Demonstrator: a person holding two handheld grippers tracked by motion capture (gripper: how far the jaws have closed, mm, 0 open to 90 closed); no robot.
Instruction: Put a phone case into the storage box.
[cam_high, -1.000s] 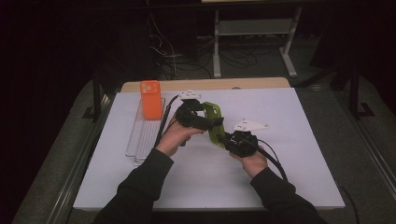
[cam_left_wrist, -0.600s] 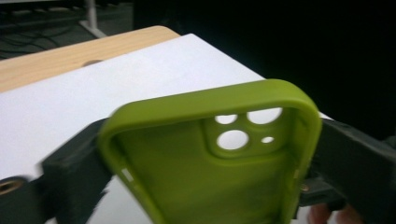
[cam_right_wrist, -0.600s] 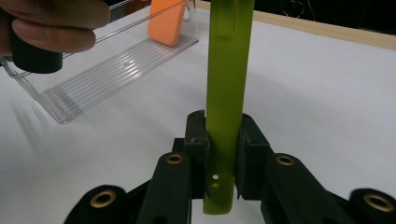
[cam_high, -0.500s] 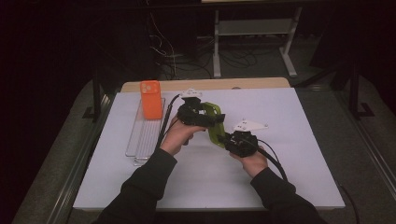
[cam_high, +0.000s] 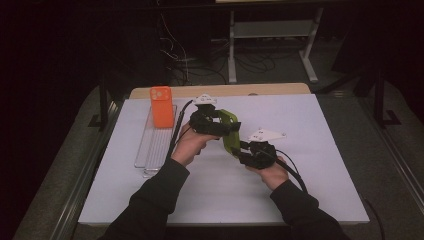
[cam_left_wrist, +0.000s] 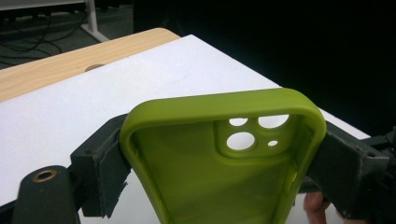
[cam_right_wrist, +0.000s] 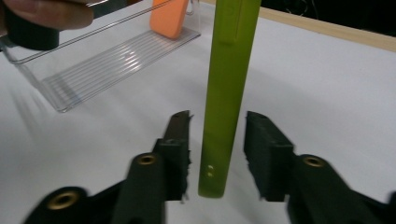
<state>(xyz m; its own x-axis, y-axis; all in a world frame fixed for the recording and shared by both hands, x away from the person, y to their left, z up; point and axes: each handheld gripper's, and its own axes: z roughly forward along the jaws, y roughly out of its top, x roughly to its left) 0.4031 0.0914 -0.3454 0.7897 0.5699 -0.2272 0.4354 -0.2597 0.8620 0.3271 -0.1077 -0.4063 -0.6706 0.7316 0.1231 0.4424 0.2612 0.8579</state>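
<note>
Left gripper: my pads clamp the sides of a soft olive-green silicone phone case, held above the white table. Right gripper: jaws just opening, released, the case's lower edge between them untouched.

A lab or test room, by every sign — dim, with one lit work table under a plain white sheet. Beyond its far edge, a bare floor strewn with loose black cables and the grey metal legs of a stand. Dark metal rails along both sides of the table, as on a built rig. On the sheet, little besides a clear plastic tray and an orange phone case — staged props, nothing homely or shop-like. Wooden tabletop showing past the sheet's end.
</note>
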